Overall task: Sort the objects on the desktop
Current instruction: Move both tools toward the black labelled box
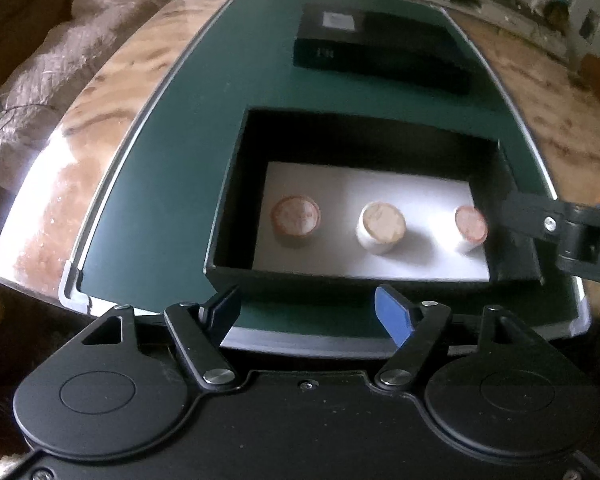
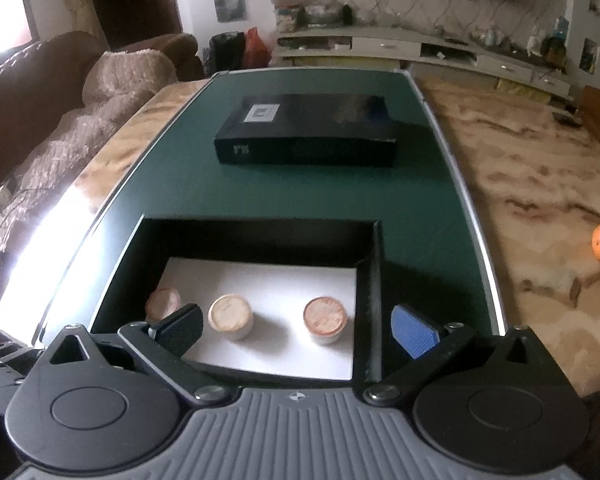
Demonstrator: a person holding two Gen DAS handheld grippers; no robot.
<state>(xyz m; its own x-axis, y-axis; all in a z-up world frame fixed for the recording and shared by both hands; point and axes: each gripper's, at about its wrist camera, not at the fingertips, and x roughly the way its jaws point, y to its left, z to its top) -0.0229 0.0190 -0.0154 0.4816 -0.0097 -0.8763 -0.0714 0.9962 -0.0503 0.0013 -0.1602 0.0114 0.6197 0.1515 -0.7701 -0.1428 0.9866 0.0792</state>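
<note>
From my left gripper (image 1: 306, 314), a green mat (image 1: 172, 168) covers the marble table (image 1: 100, 120). My jaws gape wide, empty, at the near edge. Three cups (image 1: 381, 227) stand in the open box (image 1: 228, 196).

From my right gripper (image 2: 296, 330), spread wide and empty over the box's near wall, the lid (image 2: 306, 136) lies toward the far edge. The cups look light, stiff, likely slippery; I'd pinch their sides.

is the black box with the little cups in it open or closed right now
Open. The black box has no lid on, so its white floor and three small cups show from above. A closed black case lies behind.
</note>
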